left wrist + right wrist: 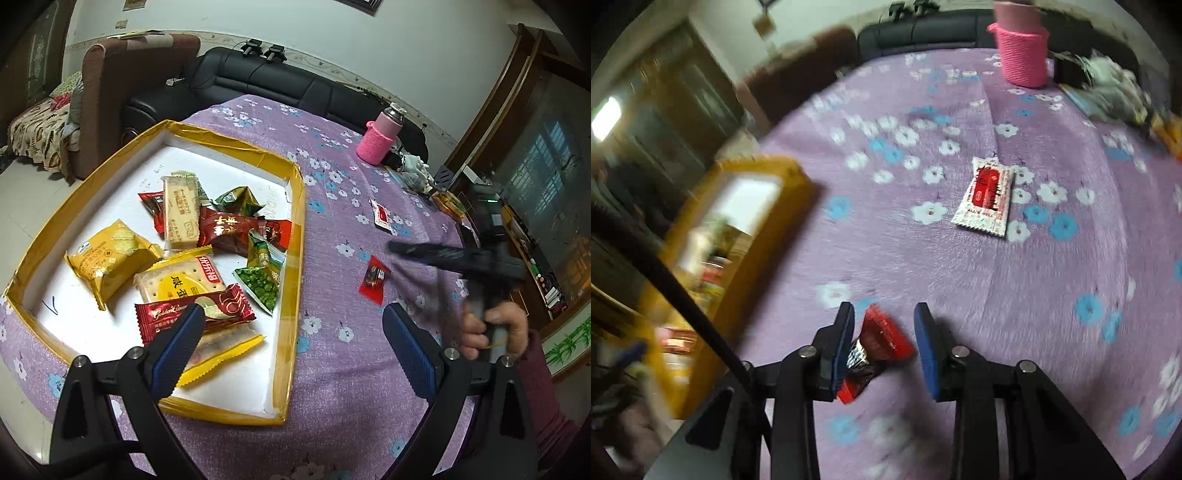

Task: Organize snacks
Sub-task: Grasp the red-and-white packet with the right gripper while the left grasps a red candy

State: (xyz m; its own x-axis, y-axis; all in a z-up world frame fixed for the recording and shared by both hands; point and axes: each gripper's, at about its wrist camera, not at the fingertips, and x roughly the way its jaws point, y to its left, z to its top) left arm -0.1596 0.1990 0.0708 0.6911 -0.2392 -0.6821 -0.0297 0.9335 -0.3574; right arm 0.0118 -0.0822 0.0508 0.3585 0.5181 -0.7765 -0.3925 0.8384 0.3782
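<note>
While the yellow-rimmed box [291,236] on the left of the tabletop [332,369] holds a heap of wrapped snacks, the left claw [291,354] hangs over its near edge, jaws spread and empty. Further right, the right claw [884,347] stands open around a small red candy [882,338]; a white-and-red packet [986,197] lies beyond.

We hold the left hand-held gripper [291,339] with its blue-padded fingers [181,343] spread wide apart. Our right hand [493,328], in a maroon sleeve, grips the handle of the right hand-held gripper [884,347], whose fingers [925,347] stand parted and blurred.
</note>
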